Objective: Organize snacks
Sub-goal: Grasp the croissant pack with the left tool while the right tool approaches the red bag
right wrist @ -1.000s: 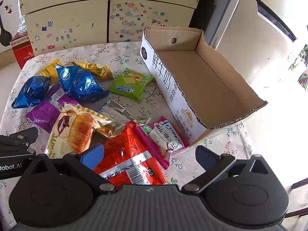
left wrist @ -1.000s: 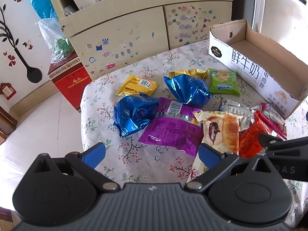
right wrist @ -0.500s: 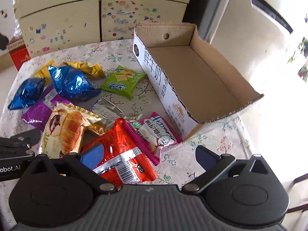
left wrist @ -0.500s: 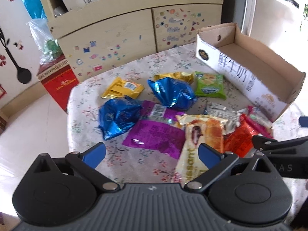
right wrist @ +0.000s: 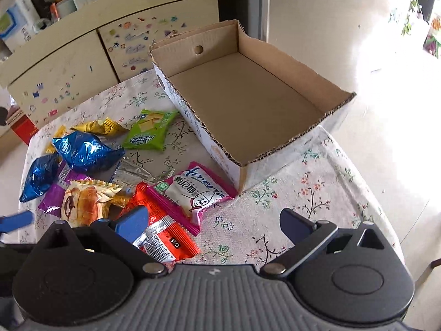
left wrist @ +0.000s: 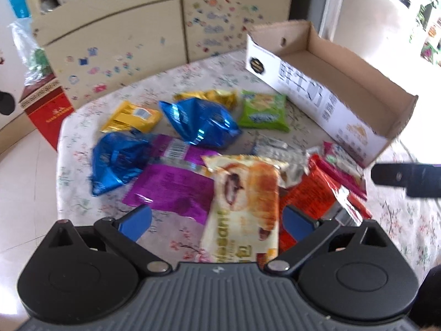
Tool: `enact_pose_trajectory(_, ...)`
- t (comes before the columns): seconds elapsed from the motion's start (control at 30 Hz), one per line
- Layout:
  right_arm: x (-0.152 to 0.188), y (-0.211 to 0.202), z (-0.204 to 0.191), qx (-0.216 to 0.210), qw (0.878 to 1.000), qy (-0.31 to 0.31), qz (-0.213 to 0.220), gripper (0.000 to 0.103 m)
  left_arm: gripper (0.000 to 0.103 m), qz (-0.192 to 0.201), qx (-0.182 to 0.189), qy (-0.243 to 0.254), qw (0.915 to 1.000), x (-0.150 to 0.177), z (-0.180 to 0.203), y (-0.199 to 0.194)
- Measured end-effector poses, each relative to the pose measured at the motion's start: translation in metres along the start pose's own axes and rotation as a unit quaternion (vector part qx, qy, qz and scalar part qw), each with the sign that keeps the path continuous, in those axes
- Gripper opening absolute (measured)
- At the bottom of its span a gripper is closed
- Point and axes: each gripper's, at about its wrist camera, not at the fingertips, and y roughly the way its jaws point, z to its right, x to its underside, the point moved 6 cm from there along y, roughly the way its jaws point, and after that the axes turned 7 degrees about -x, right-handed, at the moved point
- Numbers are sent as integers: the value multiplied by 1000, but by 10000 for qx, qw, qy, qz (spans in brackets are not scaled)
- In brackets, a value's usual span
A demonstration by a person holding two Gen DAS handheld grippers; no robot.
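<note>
Several snack packs lie on a floral tablecloth. A croissant pack (left wrist: 245, 193) lies between the open fingers of my left gripper (left wrist: 217, 219), a little above it. Beyond it are a purple pack (left wrist: 171, 182), two blue foil bags (left wrist: 199, 122), a green pack (left wrist: 263, 110) and a red pack (left wrist: 311, 195). My right gripper (right wrist: 215, 220) is open above the red pack (right wrist: 162, 229) and a pink-edged pack (right wrist: 193, 190). An empty cardboard box (right wrist: 248, 102) stands at the right.
A sticker-covered cabinet (left wrist: 124, 52) stands behind the table. A red carton (left wrist: 46, 110) sits on the floor at the left. The table's right edge (right wrist: 386, 201) drops to a bright floor. The right gripper's tip (left wrist: 405, 178) shows in the left wrist view.
Both grippers have swung to the right and moved forward. The croissant pack now lies between the left fingers. The right view now looks more toward the box.
</note>
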Motion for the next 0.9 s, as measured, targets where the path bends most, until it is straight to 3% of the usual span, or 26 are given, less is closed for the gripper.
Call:
enact_pose_trajectory(0.13, 2, 0, 1, -118, 9999, 45, 0, 103, 96, -55, -78, 261, 9996, 7, 14, 13)
enact_pose_trajectory(0.23, 4, 1, 2, -243, 9996, 115, -48, 102, 89, -57, 17, 179, 9998, 8, 14, 19)
enact_pose_trajectory(0.4, 12, 8, 4, -473, 9974, 445, -306, 97, 58, -43, 317, 48, 9995, 7, 11, 16)
enact_pose_trajectory(0.63, 30, 23, -3, -1086, 9840, 1145, -831, 88, 53, 152, 443, -73, 9989, 7, -1, 0)
enact_pose_trajectory(0.9, 40, 37, -22, -1369, 9751, 1437, -992, 88, 52, 367, 321, -470, 9977, 4, -33, -20)
